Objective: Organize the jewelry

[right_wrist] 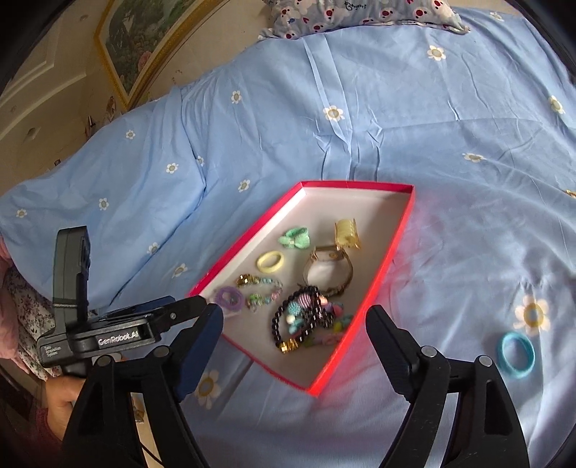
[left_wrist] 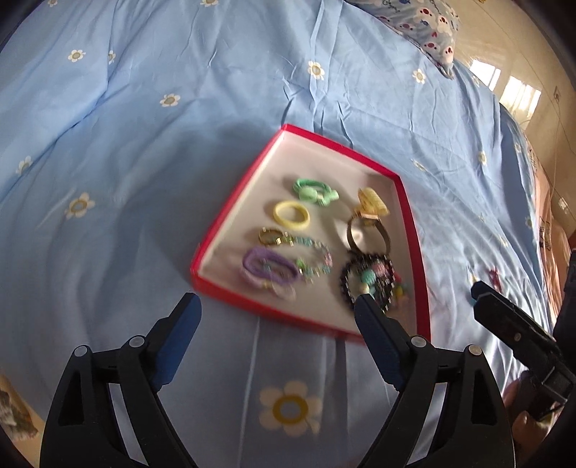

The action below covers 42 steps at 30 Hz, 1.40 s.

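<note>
A red-rimmed tray (left_wrist: 230, 223) (right_wrist: 392, 252) lies on the bed. In it are a green bow tie (left_wrist: 315, 191) (right_wrist: 296, 238), a yellow ring band (left_wrist: 291, 215) (right_wrist: 269, 261), a purple band (left_wrist: 266, 269) (right_wrist: 227, 298), a beaded bracelet (left_wrist: 309, 252) (right_wrist: 264, 288), a watch (left_wrist: 367, 234) (right_wrist: 329, 268), a yellow claw clip (left_wrist: 372, 202) (right_wrist: 347, 234) and dark bead bracelets (left_wrist: 370, 280) (right_wrist: 306, 320). A blue hair band (right_wrist: 515, 354) lies on the sheet right of the tray. My left gripper (left_wrist: 275, 300) is open and empty at the tray's near edge. My right gripper (right_wrist: 293, 313) is open and empty above the tray's near end.
The blue flowered bed sheet (left_wrist: 144, 144) (right_wrist: 432, 144) covers everything around the tray. A patterned pillow (left_wrist: 428, 25) (right_wrist: 360, 14) lies at the far end. The bed's edge, a wall and a framed picture (right_wrist: 144, 39) are on the left in the right wrist view.
</note>
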### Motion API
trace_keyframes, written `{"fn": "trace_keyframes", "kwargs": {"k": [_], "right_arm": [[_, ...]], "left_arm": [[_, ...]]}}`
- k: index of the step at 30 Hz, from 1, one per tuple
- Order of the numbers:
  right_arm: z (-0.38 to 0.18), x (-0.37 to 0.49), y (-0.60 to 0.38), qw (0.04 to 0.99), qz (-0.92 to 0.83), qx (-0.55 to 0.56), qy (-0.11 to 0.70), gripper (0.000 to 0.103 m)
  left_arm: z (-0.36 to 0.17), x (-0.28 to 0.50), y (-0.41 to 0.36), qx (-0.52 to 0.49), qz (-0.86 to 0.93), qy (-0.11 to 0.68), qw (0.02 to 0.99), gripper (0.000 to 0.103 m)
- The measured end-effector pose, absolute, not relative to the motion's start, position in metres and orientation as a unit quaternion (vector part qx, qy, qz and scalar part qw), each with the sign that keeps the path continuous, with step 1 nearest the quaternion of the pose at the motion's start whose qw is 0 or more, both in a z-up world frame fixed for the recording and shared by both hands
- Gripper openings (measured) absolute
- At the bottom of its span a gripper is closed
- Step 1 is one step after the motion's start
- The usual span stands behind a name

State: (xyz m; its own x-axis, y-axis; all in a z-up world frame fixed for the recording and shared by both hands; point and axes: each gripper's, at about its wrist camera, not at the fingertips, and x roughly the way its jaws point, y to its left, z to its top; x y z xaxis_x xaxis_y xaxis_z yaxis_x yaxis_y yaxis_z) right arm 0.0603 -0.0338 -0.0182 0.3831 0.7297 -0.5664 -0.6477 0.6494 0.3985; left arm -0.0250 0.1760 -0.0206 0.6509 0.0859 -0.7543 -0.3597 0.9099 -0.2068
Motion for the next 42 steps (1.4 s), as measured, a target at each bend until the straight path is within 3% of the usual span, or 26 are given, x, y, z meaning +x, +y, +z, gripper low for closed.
{"fn": "trace_keyframes", "kwargs": {"k": [10, 16, 18, 21, 25, 42], "right_arm": [[-0.014, 0.043, -0.054, 0.855, 0.389, 0.038, 0.340, 0.087], [0.013, 0.035, -0.053, 0.850, 0.416, 0.009, 0.323, 0.087], [0.029, 0.031, -0.051, 0.854, 0.422, -0.012, 0.305, 0.088], [0.059, 0.022, -0.053, 0.860, 0.432, -0.030, 0.270, 0.101], [0.080, 0.013, -0.057, 0.871, 0.432, -0.037, 0.233, 0.103], [-0.017, 0.017, -0.048, 0.861, 0.400, -0.041, 0.311, 0.103]], "left_arm": [[-0.026, -0.052, 0.163, -0.175, 0.132, 0.398, 0.891, 0.091], [0.011, -0.070, 0.156, -0.138, 0.139, 0.351, 0.916, 0.091], [0.031, -0.074, 0.153, -0.123, 0.138, 0.333, 0.925, 0.098], [0.053, -0.077, 0.148, -0.097, 0.150, 0.304, 0.936, 0.103], [0.057, -0.075, 0.142, -0.061, 0.174, 0.290, 0.939, 0.103], [-0.010, -0.074, 0.137, -0.061, 0.203, 0.336, 0.918, 0.103]]}}
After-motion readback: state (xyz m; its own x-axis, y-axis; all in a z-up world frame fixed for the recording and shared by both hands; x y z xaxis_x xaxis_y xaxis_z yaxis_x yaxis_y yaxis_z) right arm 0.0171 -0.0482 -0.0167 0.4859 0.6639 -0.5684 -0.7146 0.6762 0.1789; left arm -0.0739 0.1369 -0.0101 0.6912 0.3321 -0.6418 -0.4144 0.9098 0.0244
